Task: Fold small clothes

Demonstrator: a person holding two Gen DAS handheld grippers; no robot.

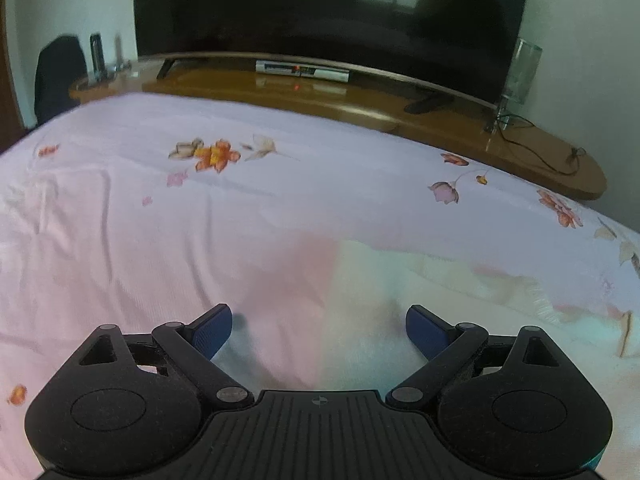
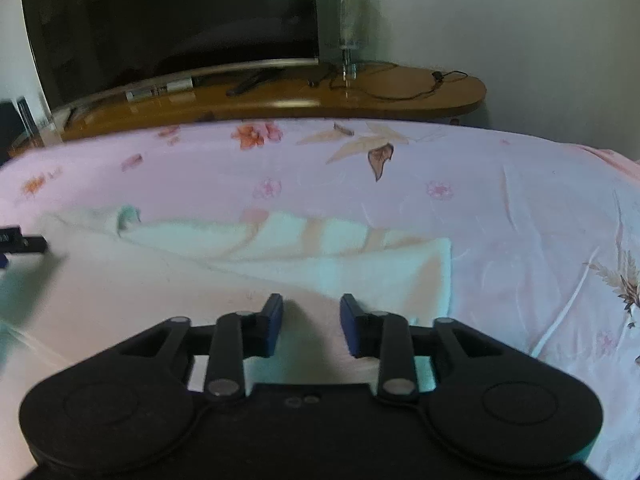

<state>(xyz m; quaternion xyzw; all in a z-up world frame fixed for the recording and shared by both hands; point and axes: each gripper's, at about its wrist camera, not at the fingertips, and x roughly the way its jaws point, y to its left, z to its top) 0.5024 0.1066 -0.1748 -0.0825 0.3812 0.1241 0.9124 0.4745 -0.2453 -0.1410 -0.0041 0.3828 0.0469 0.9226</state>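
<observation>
The right gripper point(image 2: 311, 322) is being held directly over the pale garment point(image 2: 320, 264), jaws partly spread and pinching nothing. The garment's folded band is lying crosswise ahead of it on the floral bedsheet point(image 2: 520, 220). The left gripper point(image 1: 319, 330) is being held wide open at the garment's left edge.

A pink floral bedsheet point(image 1: 280, 200) covered the bed, creased in places. Behind it ran a curved wooden stand point(image 2: 400, 96) carrying a dark, switched-off TV point(image 1: 332, 12). A clear glass vase point(image 2: 346, 20) stood on the stand beside the TV's edge, with a black cable point(image 2: 420, 88) trailing near it. A dark shape at far left, possibly a chair point(image 1: 60, 76), was blurred.
</observation>
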